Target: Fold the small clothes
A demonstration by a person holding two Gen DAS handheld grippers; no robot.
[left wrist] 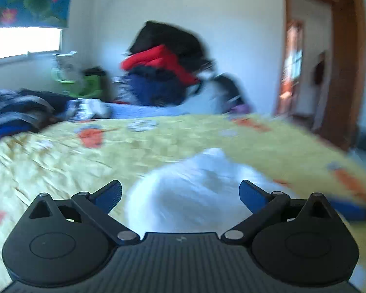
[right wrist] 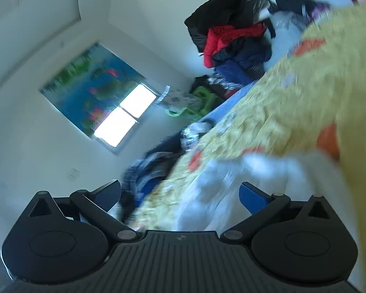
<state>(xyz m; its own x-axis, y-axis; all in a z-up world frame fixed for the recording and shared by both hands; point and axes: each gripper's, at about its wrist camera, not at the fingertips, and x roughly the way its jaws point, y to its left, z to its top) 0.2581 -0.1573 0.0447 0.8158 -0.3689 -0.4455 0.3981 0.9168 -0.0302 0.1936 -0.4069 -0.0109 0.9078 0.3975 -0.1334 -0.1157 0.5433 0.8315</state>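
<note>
A small white garment (left wrist: 195,185) lies bunched on the yellow patterned bedspread (left wrist: 61,151), blurred by motion. My left gripper (left wrist: 180,195) hangs just above its near edge, jaws wide apart, with no cloth between the blue pads. In the right wrist view the picture is rolled steeply. The same white garment (right wrist: 222,190) lies on the bedspread (right wrist: 292,97) in front of my right gripper (right wrist: 180,195), whose jaws also stand wide. The cloth is seen past the right pad but nothing is pinched.
A tall heap of black, red and navy clothes (left wrist: 163,66) stands at the far side of the bed against the wall. Dark clothes (left wrist: 14,114) lie at the far left. A wooden doorway (left wrist: 329,56) opens at the right. A window (left wrist: 24,41) is at the left.
</note>
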